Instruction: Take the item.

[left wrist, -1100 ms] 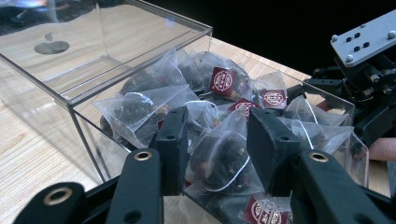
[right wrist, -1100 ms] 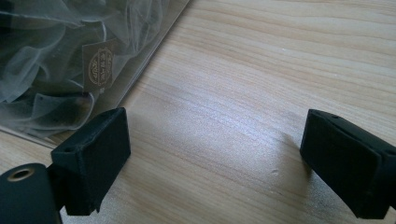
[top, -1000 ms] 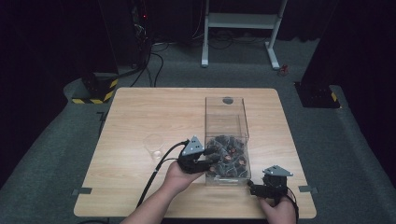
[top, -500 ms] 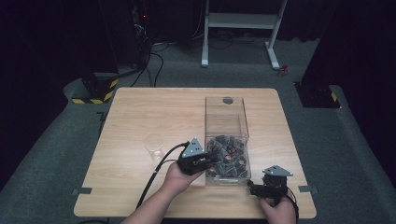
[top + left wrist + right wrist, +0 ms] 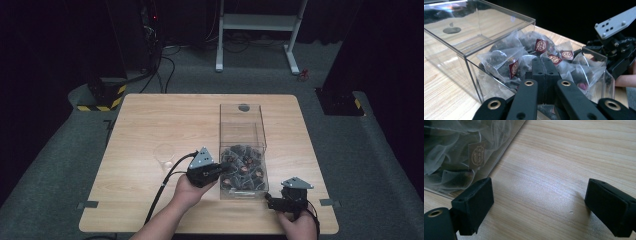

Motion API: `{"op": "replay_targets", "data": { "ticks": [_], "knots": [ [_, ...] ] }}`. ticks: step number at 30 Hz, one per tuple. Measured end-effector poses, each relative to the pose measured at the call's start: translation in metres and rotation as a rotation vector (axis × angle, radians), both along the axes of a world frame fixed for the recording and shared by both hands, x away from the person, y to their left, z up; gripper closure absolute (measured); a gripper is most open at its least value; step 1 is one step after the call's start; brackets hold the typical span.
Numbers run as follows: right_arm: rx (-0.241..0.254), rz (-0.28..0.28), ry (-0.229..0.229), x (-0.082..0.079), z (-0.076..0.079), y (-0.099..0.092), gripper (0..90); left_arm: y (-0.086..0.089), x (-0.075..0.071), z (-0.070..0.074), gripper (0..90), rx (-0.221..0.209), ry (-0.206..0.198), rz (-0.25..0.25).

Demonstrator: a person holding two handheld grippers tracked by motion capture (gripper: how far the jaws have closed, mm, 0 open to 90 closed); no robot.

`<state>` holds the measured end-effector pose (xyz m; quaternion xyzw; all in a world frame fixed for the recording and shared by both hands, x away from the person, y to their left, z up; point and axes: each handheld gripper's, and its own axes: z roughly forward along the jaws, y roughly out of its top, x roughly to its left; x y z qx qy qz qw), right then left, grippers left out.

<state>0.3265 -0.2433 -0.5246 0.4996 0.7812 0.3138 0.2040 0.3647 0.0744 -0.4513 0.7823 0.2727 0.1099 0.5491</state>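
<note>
Left claw [image 5: 541, 65] reached over the clear box's [image 5: 242, 117] near wall at lower centre of the high view, jaws pressed together among the tea bags [image 5: 499, 60], nothing visibly gripped; right claw [image 5: 537, 202] rested wide open on the tabletop [image 5: 150, 125] at lower right, empty; a clear cup [image 5: 164, 155] stood left of the box.

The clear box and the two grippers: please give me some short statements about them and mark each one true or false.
1. The clear box holds tea bags at its near end. True.
2. The left gripper has its jaws wide apart. False: they are pressed together, over the tea bags.
3. The right gripper is open above bare table. True.
4. A plastic cup stands inside the box. False: it stands on the table, left of the box.
</note>
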Motion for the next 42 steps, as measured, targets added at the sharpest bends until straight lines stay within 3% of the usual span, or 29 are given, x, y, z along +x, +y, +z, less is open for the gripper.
{"op": "replay_targets", "data": {
  "ticks": [19,42],
  "knots": [
    [-0.001,0.0,-0.001,0.0,0.0,0.0,8.2,0.009,-0.006,0.012,90.0,-0.071,-0.036,0.03],
    [-0.001,0.0,-0.001,0.0,0.0,0.0,8.3,0.037,-0.011,0.015,90.0,-0.081,-0.064,0.073]
  ]
}}
